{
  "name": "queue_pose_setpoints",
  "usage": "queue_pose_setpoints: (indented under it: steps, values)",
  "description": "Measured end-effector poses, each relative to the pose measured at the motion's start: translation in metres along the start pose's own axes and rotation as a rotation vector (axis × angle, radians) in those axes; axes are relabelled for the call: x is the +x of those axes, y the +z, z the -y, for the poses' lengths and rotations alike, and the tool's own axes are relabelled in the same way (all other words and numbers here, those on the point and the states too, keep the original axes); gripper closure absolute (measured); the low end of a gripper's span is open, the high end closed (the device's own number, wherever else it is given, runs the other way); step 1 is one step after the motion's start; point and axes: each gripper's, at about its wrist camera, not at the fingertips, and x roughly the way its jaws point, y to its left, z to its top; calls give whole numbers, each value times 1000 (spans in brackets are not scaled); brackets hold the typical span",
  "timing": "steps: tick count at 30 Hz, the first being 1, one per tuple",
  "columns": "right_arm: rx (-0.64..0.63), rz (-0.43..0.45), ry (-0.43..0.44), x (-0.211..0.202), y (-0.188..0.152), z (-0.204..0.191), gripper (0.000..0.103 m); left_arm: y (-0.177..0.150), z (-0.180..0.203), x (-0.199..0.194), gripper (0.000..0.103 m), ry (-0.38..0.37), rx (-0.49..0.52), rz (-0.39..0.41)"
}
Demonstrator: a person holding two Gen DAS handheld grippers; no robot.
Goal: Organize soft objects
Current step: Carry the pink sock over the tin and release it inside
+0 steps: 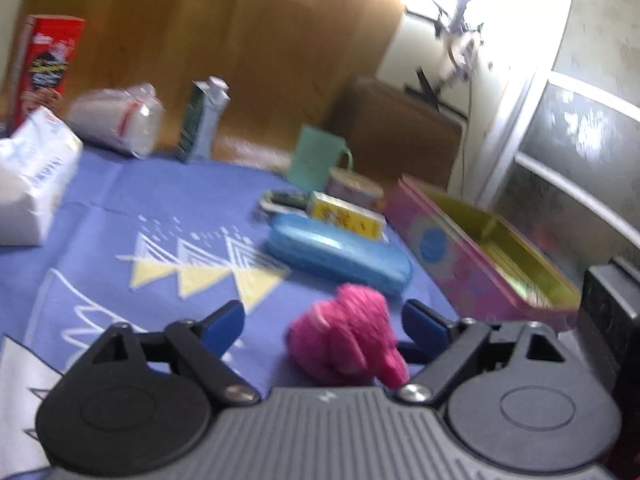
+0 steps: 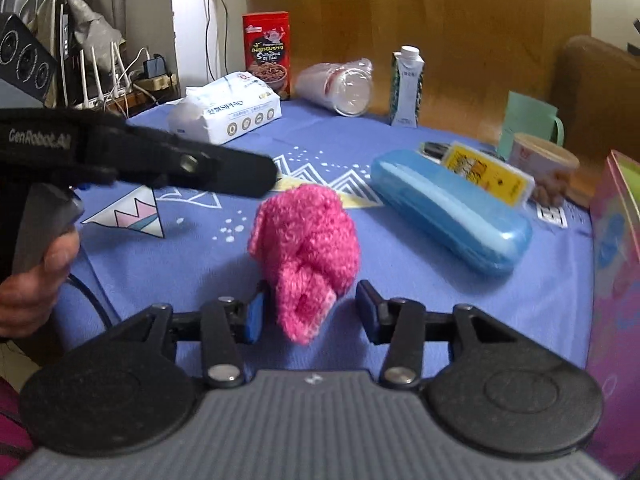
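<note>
Pink knitted sock (image 2: 306,256) lies mid-frame on bench (image 2: 160,264), between pads of both released hand-held grippers: right (image 2: 310,312), left (image 1: 322,320). Advice: center bundle, clench gently, carry toward pink tin (image 1: 480,256), right edge.

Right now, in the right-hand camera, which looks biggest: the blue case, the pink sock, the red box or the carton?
1. Blue case
2. Pink sock, though it lies nearest the camera, so unsure
3. Red box and carton look alike; both stand far back.

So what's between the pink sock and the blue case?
Nothing: in the right wrist view only bare blue cloth separates the pink sock from the blue case. They lie close but apart.
</note>
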Motion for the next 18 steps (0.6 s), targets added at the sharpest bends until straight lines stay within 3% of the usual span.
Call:
queue_pose_setpoints:
  steps: [2, 3, 4, 10, 14, 18]
  values:
    - [8, 22, 5, -4, -6, 0, 52, -4, 6, 12, 39, 14, 22, -61]
    - [8, 31, 8, -4, -7, 1, 58, -5, 8, 18, 46, 4, 22, -87]
    - [10, 40, 7, -7, -9, 1, 76, -5, 11, 19, 47, 1, 14, -89]
    - [32, 152, -81, -37, -10, 18, 76, 26, 54, 24, 48, -77, 98, -23]
    - [68, 263, -200, -75, -9, 43, 76, 52, 103, 46, 48, -166, 185, -2]
    - [127, 310, -342, -105, -12, 79, 76, 66, 151, 84, 47, -243, 261, -12]
